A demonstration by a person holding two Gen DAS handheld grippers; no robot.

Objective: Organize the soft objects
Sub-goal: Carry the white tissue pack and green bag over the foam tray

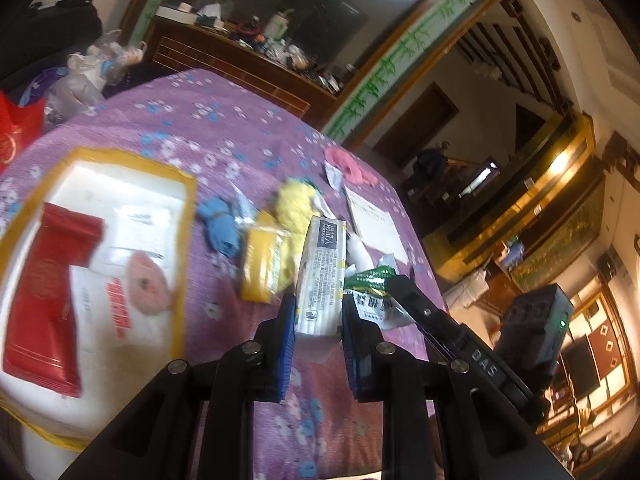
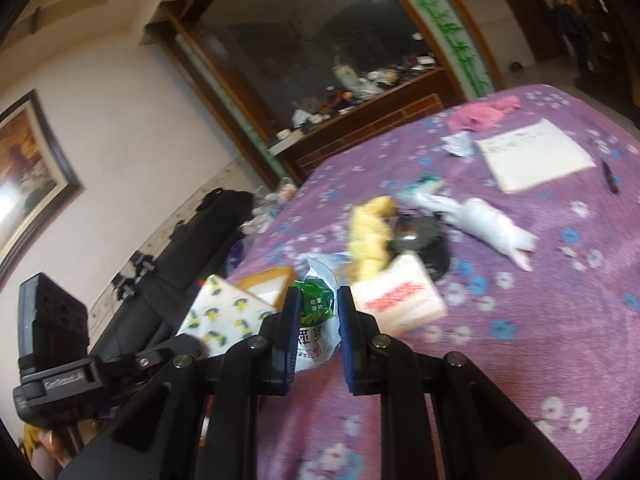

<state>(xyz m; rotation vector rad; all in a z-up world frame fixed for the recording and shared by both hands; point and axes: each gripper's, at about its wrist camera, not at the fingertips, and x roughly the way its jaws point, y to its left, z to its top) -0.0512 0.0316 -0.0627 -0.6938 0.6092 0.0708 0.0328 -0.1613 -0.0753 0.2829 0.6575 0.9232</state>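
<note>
A cluttered living room with a dark wooden sideboard (image 1: 240, 56) frames a table under a purple flowered cloth (image 1: 224, 128), where soft goods are being sorted. The left gripper (image 1: 318, 320) is clamped on a white tissue pack (image 1: 322, 276) printed with small yellow motifs, held clear of the cloth; in the right wrist view the same pack shows at the near left. Just to its right, the right gripper (image 2: 318, 312) pinches a green-and-white sachet (image 2: 316, 308) between its blue pads, also lifted. At the near left sits the yellow-rimmed white tray (image 1: 188, 208), already holding 1 red pouch (image 1: 48, 292), 1 red-lettered white pack (image 1: 108, 312) and a pink round item (image 1: 146, 280). Still loose on the cloth beyond the grippers: a yellow pack (image 1: 260, 268), a yellow plush toy (image 1: 294, 208), a blue cloth (image 1: 220, 226), a white plush toy (image 2: 488, 224), a pink cloth (image 1: 350, 166) at the far edge, and a sheet of paper (image 2: 536, 154).

Both hands appear to be mid-carry, each with 1 item bound for the tray. The next move likely calls for swinging left over the rim and lowering each piece into a bare part of the tray before the jaws release, without letting the 2 close-set grippers knock together. Motion blur hides finer detail.
</note>
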